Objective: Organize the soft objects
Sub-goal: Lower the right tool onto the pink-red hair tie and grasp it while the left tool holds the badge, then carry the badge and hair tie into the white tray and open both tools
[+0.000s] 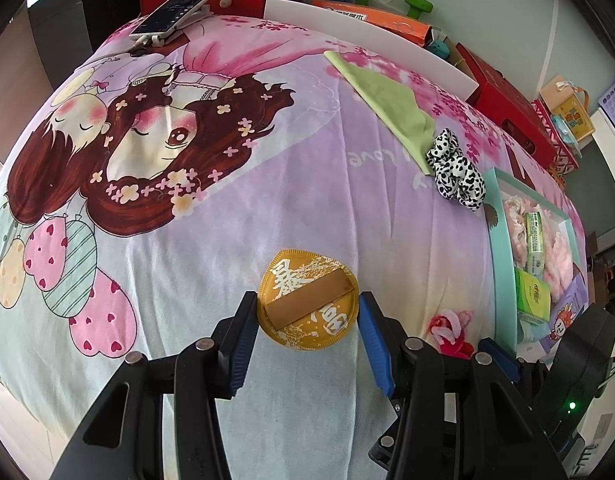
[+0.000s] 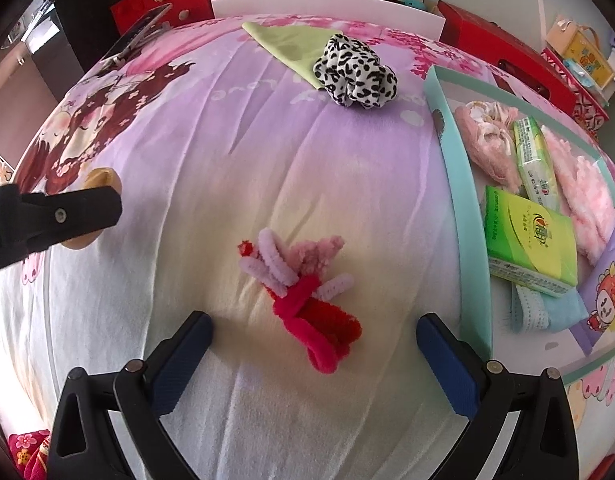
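A round gold powder puff (image 1: 307, 300) with a brown strap lies on the cartoon bedsheet. My left gripper (image 1: 305, 308) is open with its blue fingers on either side of the puff, just short of touching. My right gripper (image 2: 313, 336) is open and empty around a bundle of red, pink and lilac fuzzy pipe cleaners (image 2: 303, 292). A black-and-white spotted scrunchie (image 2: 355, 74) lies on a green cloth (image 2: 295, 44) further back. A teal tray (image 2: 463, 200) on the right holds pink fluffy items, tissue packs and a face mask.
A phone on a stand (image 1: 175, 10) sits at the far left of the bed. Red and orange boxes (image 1: 507, 100) and green dumbbells (image 1: 417, 4) line the far edge behind a white board (image 1: 371, 36). The left gripper's body (image 2: 47, 220) shows at the left of the right wrist view.
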